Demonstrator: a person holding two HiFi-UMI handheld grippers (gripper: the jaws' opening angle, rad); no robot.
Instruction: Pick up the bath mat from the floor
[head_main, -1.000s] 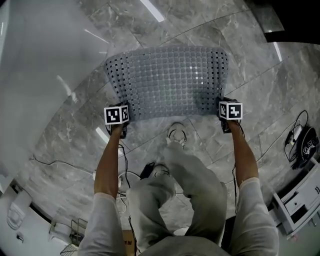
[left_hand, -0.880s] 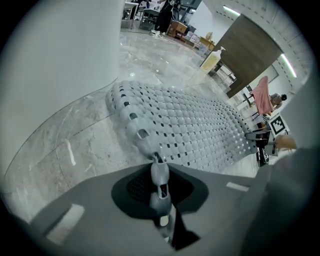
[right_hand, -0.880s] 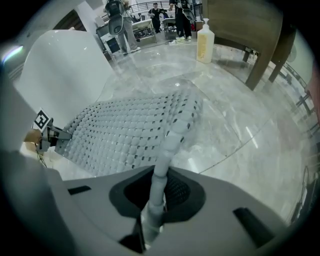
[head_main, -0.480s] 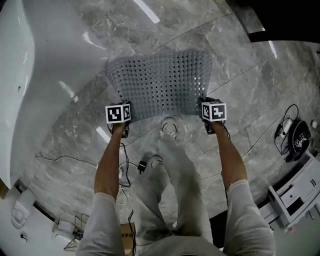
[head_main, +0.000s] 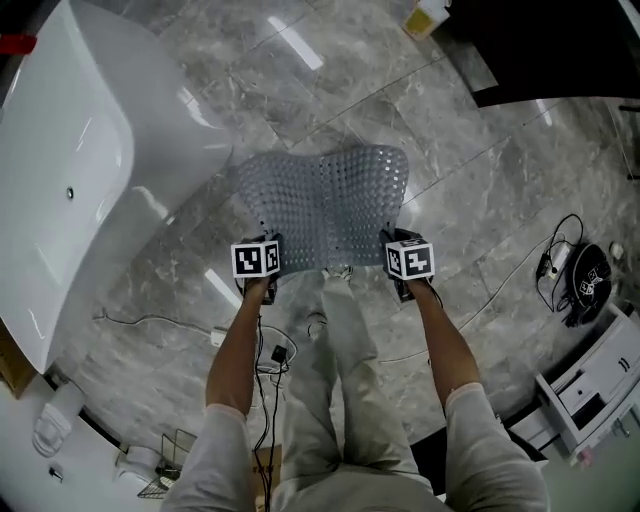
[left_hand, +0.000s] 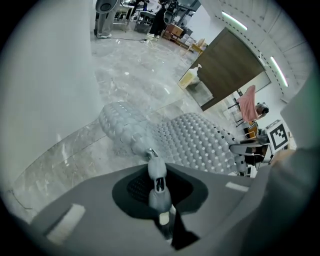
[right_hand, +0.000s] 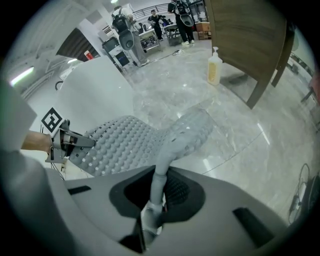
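The bath mat (head_main: 325, 205) is grey, perforated and knobbly; it hangs in the air between my two grippers, sagging away from me above the marble floor. My left gripper (head_main: 262, 272) is shut on its near left corner, my right gripper (head_main: 400, 268) on its near right corner. In the left gripper view the mat (left_hand: 195, 142) runs off rightward from the pinched edge at my left gripper (left_hand: 156, 180), and the right gripper (left_hand: 245, 150) shows at its far corner. In the right gripper view the mat (right_hand: 125, 142) spreads left from my right gripper (right_hand: 156, 192) toward the left gripper (right_hand: 67, 142).
A white bathtub (head_main: 70, 170) stands to the left on the grey marble floor (head_main: 480, 180). A yellowish bottle (head_main: 425, 15) stands at the top by a dark wooden panel (right_hand: 250, 40). Cables (head_main: 265, 355) lie by the person's feet. A black device (head_main: 585, 285) and white drawers (head_main: 580, 395) are at right.
Both grippers have risen with the mat and come closer together. The mat has left the floor and now hangs, narrower and bowed, between them.
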